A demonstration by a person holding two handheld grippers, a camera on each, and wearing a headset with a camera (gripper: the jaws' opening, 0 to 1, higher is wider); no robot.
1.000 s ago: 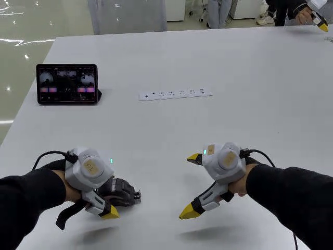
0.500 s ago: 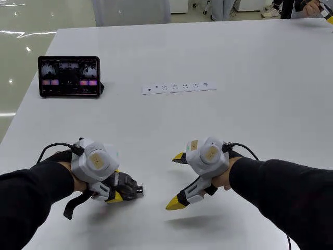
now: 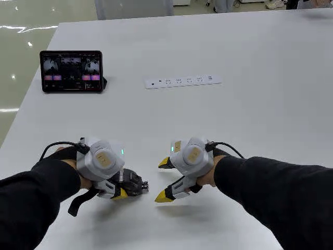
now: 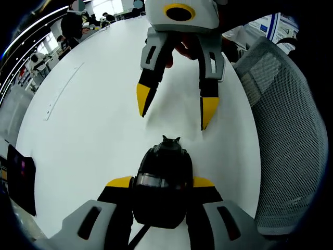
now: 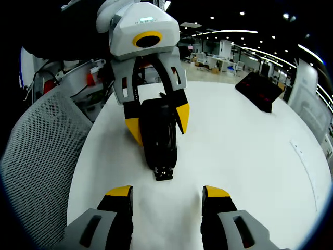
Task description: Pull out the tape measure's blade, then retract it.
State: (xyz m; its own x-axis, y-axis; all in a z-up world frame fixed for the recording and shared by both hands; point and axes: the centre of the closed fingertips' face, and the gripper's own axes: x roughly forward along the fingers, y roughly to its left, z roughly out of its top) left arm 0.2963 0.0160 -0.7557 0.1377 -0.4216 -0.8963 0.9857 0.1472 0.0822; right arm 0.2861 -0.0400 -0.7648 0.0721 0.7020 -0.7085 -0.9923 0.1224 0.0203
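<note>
White table (image 3: pixel 250 120), tablet (image 3: pixel 71 71) at 10 o'clock — tape measure (image 3: pixel 133 183) is clamped by left gripper (image 3: pixel 120 191); right gripper (image 3: pixel 163 180) is held spread, empty.

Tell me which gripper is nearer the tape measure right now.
Left. The left gripper has its fingers shut on the tape measure; the right gripper sits open, apart from it, facing its blade end.

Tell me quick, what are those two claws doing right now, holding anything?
Left gripper: shut on the tape measure.
Right gripper: open, holding nothing, pointed at the tape measure.
</note>
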